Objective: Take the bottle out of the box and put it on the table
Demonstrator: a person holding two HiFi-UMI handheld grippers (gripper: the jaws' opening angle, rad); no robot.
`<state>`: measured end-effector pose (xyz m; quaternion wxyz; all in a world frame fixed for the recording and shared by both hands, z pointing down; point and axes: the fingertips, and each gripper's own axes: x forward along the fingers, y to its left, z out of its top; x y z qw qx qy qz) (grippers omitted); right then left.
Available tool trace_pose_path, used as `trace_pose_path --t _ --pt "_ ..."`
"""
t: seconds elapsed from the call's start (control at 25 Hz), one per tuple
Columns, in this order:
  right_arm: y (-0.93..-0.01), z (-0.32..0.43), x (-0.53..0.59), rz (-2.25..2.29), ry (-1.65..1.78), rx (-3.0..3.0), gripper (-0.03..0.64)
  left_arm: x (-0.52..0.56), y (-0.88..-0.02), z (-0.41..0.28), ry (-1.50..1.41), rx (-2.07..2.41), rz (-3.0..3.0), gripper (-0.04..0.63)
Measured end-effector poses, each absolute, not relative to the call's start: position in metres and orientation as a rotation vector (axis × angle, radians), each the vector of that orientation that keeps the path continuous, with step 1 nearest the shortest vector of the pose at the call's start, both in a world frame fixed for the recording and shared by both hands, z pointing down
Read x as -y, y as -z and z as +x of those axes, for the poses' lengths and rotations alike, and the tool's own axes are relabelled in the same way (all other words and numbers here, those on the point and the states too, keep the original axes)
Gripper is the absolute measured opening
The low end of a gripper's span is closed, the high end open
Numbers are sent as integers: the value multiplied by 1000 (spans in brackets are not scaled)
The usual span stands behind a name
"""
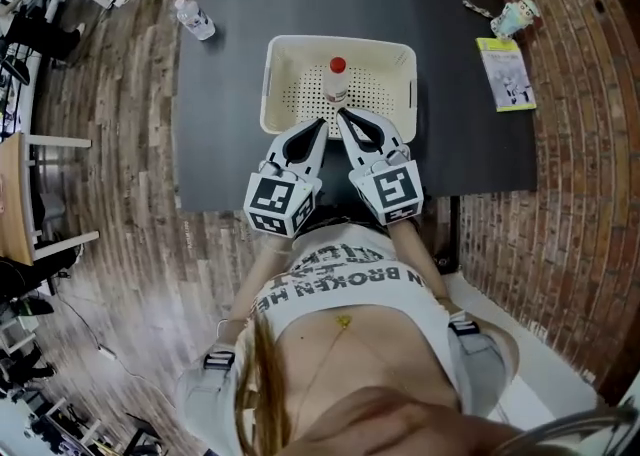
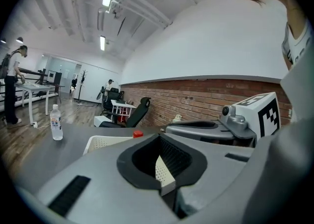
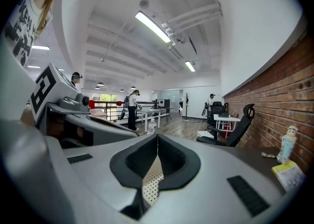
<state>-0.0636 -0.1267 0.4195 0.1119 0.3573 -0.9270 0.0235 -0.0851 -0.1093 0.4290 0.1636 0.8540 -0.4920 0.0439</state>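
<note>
A cream perforated box (image 1: 290, 54) stands in the middle of the dark table (image 1: 230, 134). In it a clear bottle with a red cap (image 1: 337, 78) stands upright near the front wall. My left gripper (image 1: 322, 123) and right gripper (image 1: 341, 114) sit side by side at the box's near rim, tips almost touching, just short of the bottle. Both are shut with nothing between the jaws. In the left gripper view the shut jaws (image 2: 158, 137) point over the box (image 2: 105, 142), and the red cap (image 2: 138, 133) shows just left of them. The right gripper's shut jaws (image 3: 157, 137) look over the perforated floor (image 3: 149, 181).
A second clear water bottle (image 1: 193, 19) stands at the table's far left corner (image 2: 56, 122). A small figurine (image 1: 516, 16) and a yellow-green booklet (image 1: 508, 72) lie at the far right. Office chairs, desks and people are in the room beyond.
</note>
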Motion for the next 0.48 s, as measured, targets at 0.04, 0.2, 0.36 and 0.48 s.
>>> trace_pose_path --t 0.04,0.2,0.36,0.48 --pt "-420 -67 129 1068 -69 2712 9 112 -429 -88 -128 1382 2451 5" --pt "-425 -80 134 1135 -77 2675 9 118 -433 -102 -134 1320 2482 5" --pt "-431 -98 136 1175 -75 2648 9 120 -438 -122 -150 1287 2501 3" --pt "-435 -105 138 1202 -68 2624 9 122 -440 -135 -145 1276 2512 5"
